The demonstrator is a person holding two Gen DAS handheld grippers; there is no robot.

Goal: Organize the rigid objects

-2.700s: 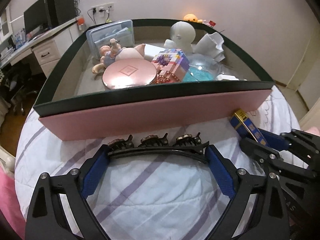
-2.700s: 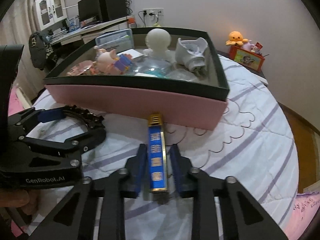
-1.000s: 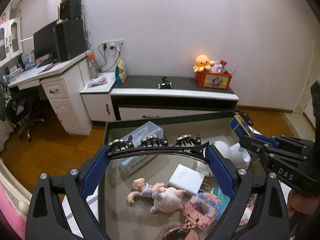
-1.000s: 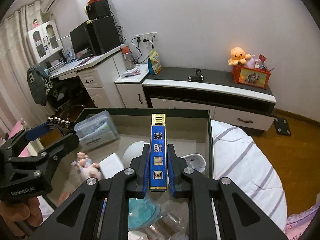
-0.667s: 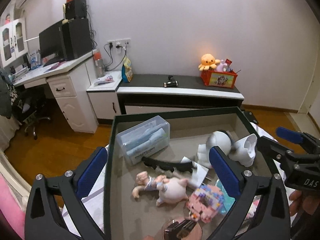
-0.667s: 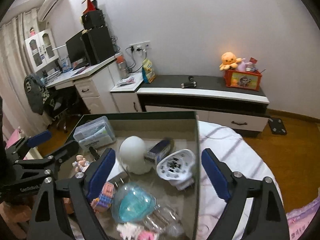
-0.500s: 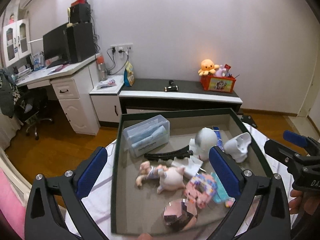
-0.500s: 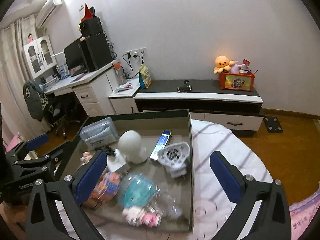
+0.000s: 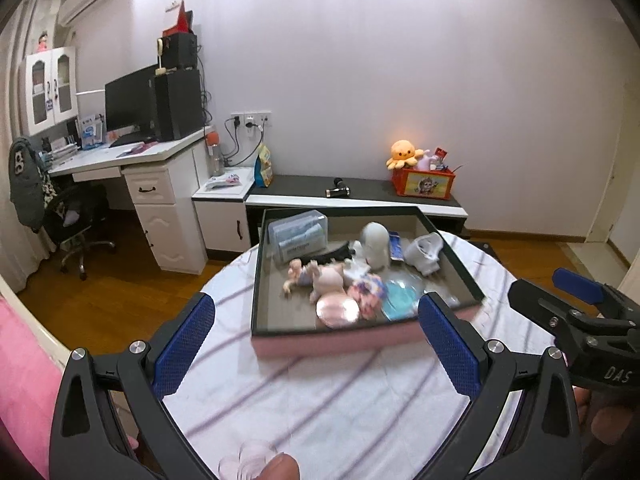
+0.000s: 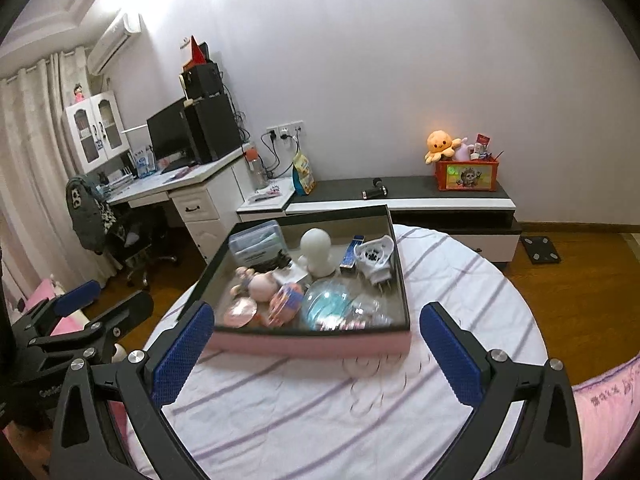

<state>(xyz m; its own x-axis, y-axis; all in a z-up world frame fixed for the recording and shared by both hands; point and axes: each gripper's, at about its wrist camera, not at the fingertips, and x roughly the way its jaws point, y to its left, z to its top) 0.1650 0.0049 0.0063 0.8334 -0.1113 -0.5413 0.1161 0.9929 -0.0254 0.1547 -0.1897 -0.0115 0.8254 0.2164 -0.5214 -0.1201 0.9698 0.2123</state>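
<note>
Box point(image 10: 312, 346) of rigid items sits mid-frame on round counter point(image 10: 360, 420); blue bar point(image 10: 352, 255) and black hair clip point(image 9: 332, 257) inside. Left claw point(image 9: 316, 344) and right claw point(image 10: 316, 350) spread wide, empty. Drop-off looks done; next: locate remaining item.

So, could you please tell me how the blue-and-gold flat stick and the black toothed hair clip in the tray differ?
The blue-and-gold flat stick is straight and lies right of the white round-headed figure; the black toothed hair clip is curved and lies left of it, by the clear plastic box. Both rest released inside the dark-rimmed pink tray.
</note>
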